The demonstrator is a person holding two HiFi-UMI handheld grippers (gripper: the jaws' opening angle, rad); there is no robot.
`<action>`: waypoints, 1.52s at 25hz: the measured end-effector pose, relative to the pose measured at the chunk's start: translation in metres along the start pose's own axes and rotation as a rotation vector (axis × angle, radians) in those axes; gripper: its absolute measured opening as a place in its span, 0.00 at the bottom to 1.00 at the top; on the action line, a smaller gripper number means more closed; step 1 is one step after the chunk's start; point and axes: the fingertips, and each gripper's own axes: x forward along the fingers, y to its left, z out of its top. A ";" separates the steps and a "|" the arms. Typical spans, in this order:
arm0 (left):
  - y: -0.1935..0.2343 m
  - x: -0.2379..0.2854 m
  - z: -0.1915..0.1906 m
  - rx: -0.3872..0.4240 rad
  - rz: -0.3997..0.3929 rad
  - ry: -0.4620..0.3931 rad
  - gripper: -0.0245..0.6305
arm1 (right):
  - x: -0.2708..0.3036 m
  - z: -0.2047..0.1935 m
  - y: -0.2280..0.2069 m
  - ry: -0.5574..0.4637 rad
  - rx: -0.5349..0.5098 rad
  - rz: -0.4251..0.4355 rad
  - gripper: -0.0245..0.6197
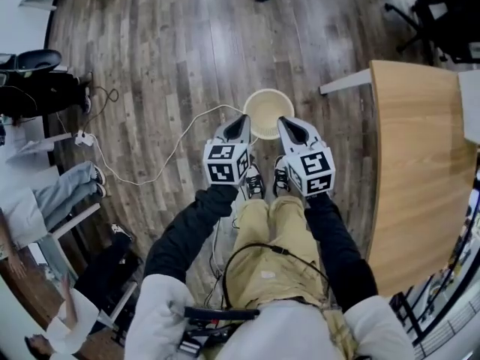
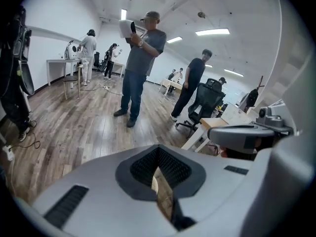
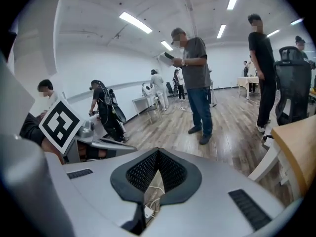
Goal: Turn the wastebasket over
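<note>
Currently hovering shut and empty, left claw [image 1: 241,121] and right claw [image 1: 286,123], above round cream plastic wastebasket [image 1: 268,111] standing mouth-up on wooden plank floor [image 1: 150,58]. Best to lower, open, then clamp opposite rim sides before flipping.

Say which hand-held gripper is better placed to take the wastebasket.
Right, narrowly: the right hand-held gripper overlaps the wastebasket in head view; the left hand-held gripper only meets its rim. Both are shut.
</note>
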 end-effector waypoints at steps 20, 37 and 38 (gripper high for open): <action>-0.133 -0.182 0.149 0.149 -0.051 -0.285 0.04 | -0.175 0.197 0.080 -0.321 -0.085 -0.040 0.07; -0.172 -0.286 0.247 0.254 0.003 -0.577 0.04 | -0.245 0.295 0.120 -0.523 -0.195 -0.025 0.07; -0.172 -0.291 0.252 0.261 0.007 -0.590 0.04 | -0.248 0.300 0.124 -0.534 -0.202 -0.023 0.07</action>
